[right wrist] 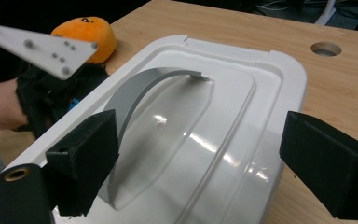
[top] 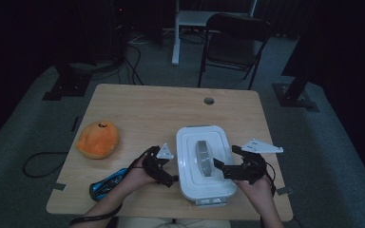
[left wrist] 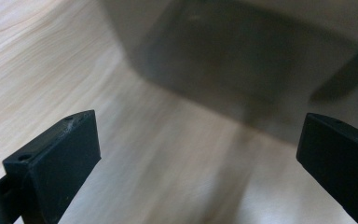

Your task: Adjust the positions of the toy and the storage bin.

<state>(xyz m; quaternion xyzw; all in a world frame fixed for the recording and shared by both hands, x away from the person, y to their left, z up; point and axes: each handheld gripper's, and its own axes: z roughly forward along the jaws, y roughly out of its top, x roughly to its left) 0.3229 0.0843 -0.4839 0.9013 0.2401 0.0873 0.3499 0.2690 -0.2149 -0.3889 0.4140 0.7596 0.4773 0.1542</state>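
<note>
A white plastic box (top: 192,183) with a snap-on lid and a grey arched handle (top: 203,158) stands on the near middle of the wooden table (top: 161,109). My left gripper (top: 168,174) is open at the box's left side, low by the table. In the left gripper view its jaws (left wrist: 198,123) frame the box's shadowed side wall (left wrist: 242,60). My right gripper (top: 225,159) is open at the box's right edge, above the lid. In the right gripper view its jaws (right wrist: 200,126) span the lid (right wrist: 242,116), and the grey handle (right wrist: 135,98) lies just inside the left jaw.
An orange plush toy (top: 97,139) lies at the table's left, with a blue object (top: 107,183) near the front edge under the left forearm. There is a cable hole (top: 209,100) at the back of the table. A folding chair (top: 233,42) stands behind it.
</note>
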